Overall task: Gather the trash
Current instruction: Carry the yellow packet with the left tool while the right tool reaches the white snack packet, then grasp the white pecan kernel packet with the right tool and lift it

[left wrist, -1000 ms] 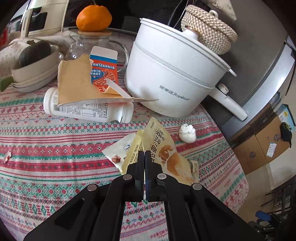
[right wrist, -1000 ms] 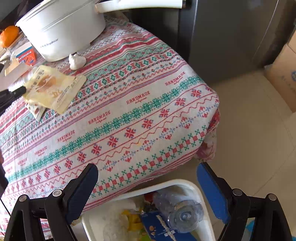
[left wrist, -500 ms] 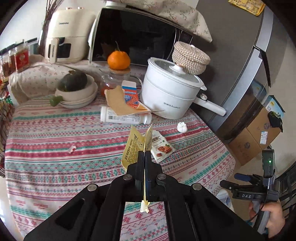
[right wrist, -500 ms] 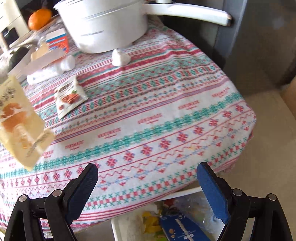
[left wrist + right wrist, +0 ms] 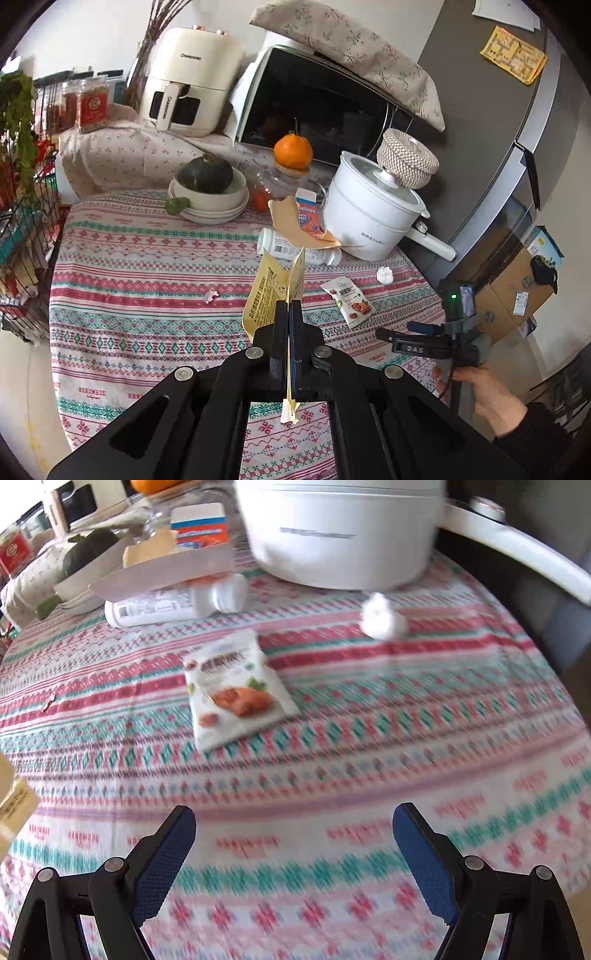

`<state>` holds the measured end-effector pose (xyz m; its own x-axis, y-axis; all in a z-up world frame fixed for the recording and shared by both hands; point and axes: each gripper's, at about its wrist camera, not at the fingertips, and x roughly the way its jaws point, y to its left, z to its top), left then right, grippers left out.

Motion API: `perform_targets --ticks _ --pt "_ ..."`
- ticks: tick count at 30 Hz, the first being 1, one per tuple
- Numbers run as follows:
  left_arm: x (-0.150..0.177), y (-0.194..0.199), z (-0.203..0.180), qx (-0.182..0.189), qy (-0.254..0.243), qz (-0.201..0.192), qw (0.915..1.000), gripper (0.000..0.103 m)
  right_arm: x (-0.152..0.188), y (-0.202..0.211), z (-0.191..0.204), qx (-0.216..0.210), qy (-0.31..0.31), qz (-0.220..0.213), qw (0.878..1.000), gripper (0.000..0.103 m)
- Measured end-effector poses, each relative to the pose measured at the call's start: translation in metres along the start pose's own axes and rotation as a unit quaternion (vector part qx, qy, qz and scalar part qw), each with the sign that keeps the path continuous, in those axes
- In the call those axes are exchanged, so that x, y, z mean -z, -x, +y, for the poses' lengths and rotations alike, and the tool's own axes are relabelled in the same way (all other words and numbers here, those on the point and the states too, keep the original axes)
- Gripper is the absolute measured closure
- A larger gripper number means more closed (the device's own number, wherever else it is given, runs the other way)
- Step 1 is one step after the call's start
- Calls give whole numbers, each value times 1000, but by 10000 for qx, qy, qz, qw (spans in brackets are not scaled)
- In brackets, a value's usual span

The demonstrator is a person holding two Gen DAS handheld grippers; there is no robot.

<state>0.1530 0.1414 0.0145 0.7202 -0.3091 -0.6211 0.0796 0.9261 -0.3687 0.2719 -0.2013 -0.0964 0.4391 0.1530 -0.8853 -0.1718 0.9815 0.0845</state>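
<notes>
Left claw [image 5: 288,308] clamped on yellow wrapper [image 5: 275,291] — held above the surface [image 5: 147,258], right claw [image 5: 294,825] spread wide (nothing gripped), white snack packet [image 5: 236,690] lying ahead.

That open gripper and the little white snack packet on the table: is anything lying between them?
No. In the right wrist view, only bare patterned tablecloth lies between the open right gripper and the white snack packet.
</notes>
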Motion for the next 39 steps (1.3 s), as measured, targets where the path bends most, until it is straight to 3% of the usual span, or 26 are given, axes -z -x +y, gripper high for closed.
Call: perform_targets --ticks 7,12,17,25,39 --pt "-3 -4 14 7 196 121 9997 103 -38 -51 21 -116 9 -48 9999 13" --pt "-4 -11 14 10 208 179 9996 103 -50 -79 25 64 73 58 9999 11" --pt "-3 -15 11 18 182 233 9996 103 -54 -85 35 305 314 -127 9990 13" --pt "-2 -14 5 49 94 218 9997 103 -47 -72 35 165 420 -183 9988 34" --pt "9 2 -16 294 -110 193 9993 103 -3 9 4 -137 112 -71 9998 36"
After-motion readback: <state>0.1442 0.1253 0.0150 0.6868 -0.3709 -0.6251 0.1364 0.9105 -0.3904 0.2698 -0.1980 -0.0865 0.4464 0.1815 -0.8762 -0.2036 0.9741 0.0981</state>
